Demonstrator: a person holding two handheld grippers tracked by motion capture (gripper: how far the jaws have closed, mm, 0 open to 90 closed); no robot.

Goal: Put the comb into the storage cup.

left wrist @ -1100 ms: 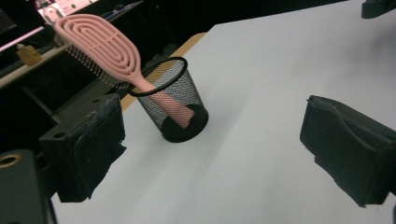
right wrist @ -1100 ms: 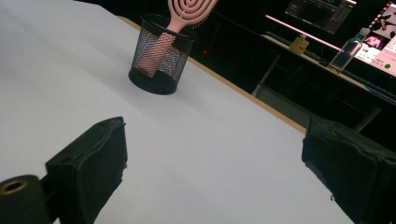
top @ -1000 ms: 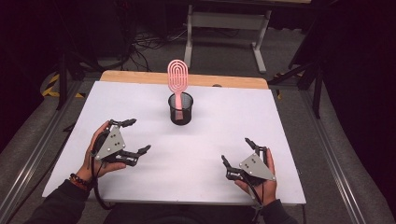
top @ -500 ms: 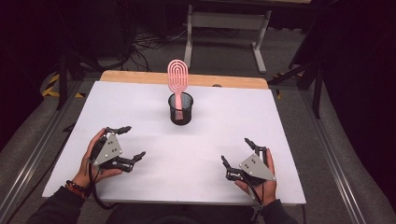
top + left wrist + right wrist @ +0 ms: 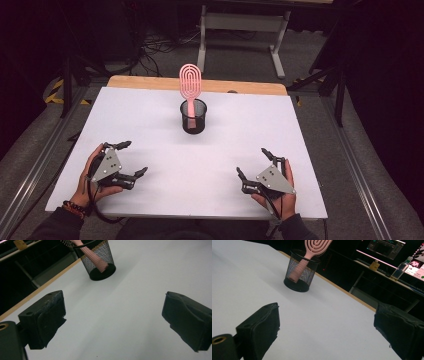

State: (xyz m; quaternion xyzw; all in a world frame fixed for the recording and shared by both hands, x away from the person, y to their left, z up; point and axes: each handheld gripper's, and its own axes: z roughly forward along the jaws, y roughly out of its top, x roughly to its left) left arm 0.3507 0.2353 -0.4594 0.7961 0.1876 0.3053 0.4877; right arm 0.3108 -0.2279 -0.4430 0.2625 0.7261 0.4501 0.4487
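A pink hairbrush [image 5: 191, 86] stands handle-down in a black mesh cup [image 5: 193, 116] at the middle of the white table [image 5: 150, 115], toward the far side. The cup [image 5: 98, 262] and the brush handle [image 5: 93, 259] show at the top of the left gripper view; the cup [image 5: 299, 273] and the brush [image 5: 313, 248] show upper left in the right gripper view. My left gripper [image 5: 133, 159] rests near the front left, open and holding nothing. Near the front right, my right gripper [image 5: 251, 161] is also open with nothing between its jaws.
A wooden strip [image 5: 150, 82] runs along the table's far edge. Beyond it stand a metal desk frame [image 5: 240, 22] and cables on the floor. A bottle [image 5: 400, 268] and screens sit on a far desk in the right gripper view.
My left gripper has drawn back toward the front left edge of the table. The right gripper, the cup and the brush have stayed put.
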